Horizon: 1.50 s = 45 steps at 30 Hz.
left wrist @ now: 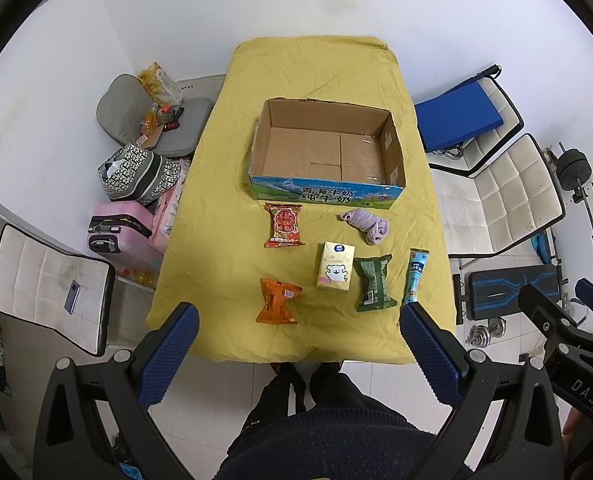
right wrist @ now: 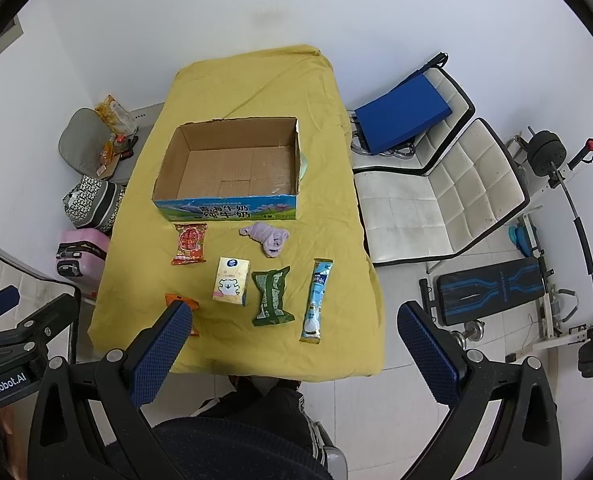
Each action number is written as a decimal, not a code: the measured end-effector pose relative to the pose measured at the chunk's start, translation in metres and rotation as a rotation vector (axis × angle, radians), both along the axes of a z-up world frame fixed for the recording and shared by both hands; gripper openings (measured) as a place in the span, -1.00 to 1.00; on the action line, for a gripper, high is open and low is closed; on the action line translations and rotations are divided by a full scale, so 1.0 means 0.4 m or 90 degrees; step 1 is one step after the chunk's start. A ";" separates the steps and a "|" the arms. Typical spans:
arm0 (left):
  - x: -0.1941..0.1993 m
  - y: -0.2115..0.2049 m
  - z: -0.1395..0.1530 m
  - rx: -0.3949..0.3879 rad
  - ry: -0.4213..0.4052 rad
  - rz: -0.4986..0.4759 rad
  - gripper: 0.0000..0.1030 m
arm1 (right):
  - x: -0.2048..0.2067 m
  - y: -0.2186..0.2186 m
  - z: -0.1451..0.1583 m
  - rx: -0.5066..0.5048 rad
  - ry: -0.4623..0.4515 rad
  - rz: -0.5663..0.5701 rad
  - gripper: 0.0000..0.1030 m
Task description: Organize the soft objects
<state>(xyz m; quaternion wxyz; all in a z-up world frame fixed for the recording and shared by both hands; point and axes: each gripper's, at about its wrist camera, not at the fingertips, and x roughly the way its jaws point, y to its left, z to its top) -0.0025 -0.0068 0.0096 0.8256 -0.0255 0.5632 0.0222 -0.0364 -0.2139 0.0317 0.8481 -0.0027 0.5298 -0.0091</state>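
Note:
An open cardboard box (left wrist: 394,148) (right wrist: 168,160) stands on a table under a yellow cloth (left wrist: 224,240) (right wrist: 336,220). In front of it lie a red snack pack (left wrist: 284,225) (right wrist: 190,244), a lilac rolled cloth (left wrist: 366,225) (right wrist: 268,237), a pale yellow tissue pack (left wrist: 335,266) (right wrist: 232,281), a green packet (left wrist: 373,282) (right wrist: 272,296), a light blue tube pack (left wrist: 415,277) (right wrist: 317,301) and an orange packet (left wrist: 278,301) (right wrist: 182,303). My left gripper (left wrist: 298,316) and right gripper (right wrist: 296,314) are open and empty, high above the near table edge.
White chairs (right wrist: 448,200) with a blue cushion (right wrist: 400,114) and a weight bench (right wrist: 492,290) with dumbbells stand right of the table. Bags, a pink suitcase (left wrist: 116,236) and a grey cushion (left wrist: 136,112) stand left. The person's legs (left wrist: 296,392) are below.

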 end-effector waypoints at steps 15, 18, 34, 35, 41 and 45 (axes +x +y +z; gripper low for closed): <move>0.009 -0.002 0.007 0.000 -0.003 0.002 1.00 | 0.005 -0.005 0.012 0.004 -0.002 -0.001 1.00; 0.007 -0.002 0.006 0.001 -0.003 0.002 1.00 | 0.007 -0.007 0.016 0.005 -0.001 0.000 1.00; 0.173 0.051 -0.206 0.024 0.038 0.046 1.00 | 0.162 -0.068 -0.208 0.022 0.064 -0.035 1.00; 0.189 0.057 -0.235 0.020 0.044 0.048 1.00 | 0.184 -0.076 -0.248 0.036 0.072 -0.035 1.00; 0.270 0.068 -0.441 -0.023 0.131 0.065 1.00 | 0.284 -0.117 -0.484 0.084 0.146 -0.074 1.00; 0.320 0.024 -0.568 -0.034 0.177 0.039 1.00 | 0.323 -0.141 -0.646 0.084 0.199 -0.104 1.00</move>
